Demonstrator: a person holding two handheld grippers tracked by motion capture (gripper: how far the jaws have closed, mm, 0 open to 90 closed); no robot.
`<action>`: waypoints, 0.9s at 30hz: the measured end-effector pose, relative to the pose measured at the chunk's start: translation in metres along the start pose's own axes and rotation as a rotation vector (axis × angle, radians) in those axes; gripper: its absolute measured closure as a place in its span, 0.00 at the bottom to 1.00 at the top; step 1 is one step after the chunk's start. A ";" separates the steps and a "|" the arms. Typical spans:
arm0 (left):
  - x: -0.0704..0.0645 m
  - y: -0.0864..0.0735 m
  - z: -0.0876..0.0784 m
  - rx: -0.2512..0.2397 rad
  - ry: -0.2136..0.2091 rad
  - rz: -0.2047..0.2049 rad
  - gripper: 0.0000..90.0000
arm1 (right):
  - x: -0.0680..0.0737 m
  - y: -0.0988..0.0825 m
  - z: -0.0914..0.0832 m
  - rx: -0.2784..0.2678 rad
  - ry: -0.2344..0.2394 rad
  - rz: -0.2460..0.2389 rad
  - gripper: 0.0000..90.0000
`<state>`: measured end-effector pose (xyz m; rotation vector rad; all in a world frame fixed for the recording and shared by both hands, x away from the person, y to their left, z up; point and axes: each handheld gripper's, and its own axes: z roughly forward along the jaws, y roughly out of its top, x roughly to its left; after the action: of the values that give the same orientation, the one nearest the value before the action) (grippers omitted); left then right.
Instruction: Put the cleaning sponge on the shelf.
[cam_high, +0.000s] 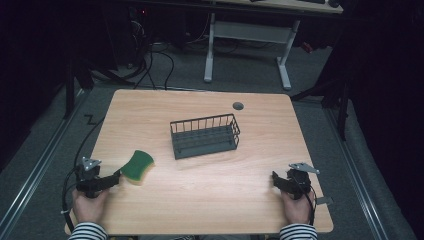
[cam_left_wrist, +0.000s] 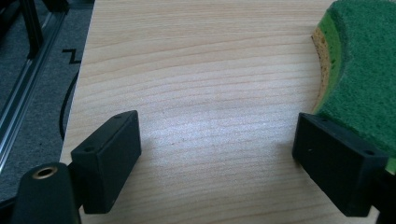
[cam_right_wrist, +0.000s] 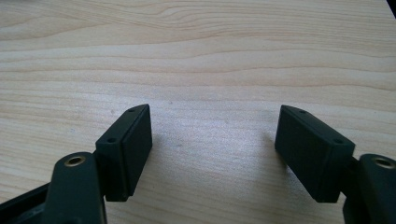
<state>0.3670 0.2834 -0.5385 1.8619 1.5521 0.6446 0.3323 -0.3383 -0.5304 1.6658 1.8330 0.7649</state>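
Evidently both claws sit wide open and empty. The left claw (cam_high: 118, 176) lies just beside the sponge (cam_high: 137, 166) — handy for grabbing — while the right claw (cam_high: 275, 177) waits well apart from it, nearer than the wire basket (cam_high: 205, 135).

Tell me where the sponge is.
The sponge lies on the table's left side in the high view, just ahead of the left gripper, left of the wire basket.

- The left gripper (cam_high: 118, 176) rests low on the tabletop (cam_high: 210, 200), jaws spread, at its near left corner.
- The sponge (cam_high: 137, 166) lies just ahead of that gripper, beside its right jaw.
- The wire basket (cam_high: 205, 135) stands farther ahead and to the right of it.
- The right gripper (cam_high: 276, 179) rests at the near right, the basket ahead to its left.
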 end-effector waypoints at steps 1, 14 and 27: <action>0.000 0.000 0.000 0.000 0.000 0.000 0.18 | 0.000 0.000 0.000 0.000 0.000 0.000 0.30; 0.000 -0.001 -0.001 0.007 -0.002 0.006 0.17 | 0.001 0.000 0.000 0.005 0.013 -0.004 0.26; 0.000 0.006 -0.026 -0.035 -0.047 -0.026 0.21 | 0.009 0.003 -0.006 -0.008 0.065 -0.013 0.41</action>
<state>0.3527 0.2867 -0.5161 1.8161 1.5229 0.6079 0.3295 -0.3291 -0.5244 1.6403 1.8804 0.8297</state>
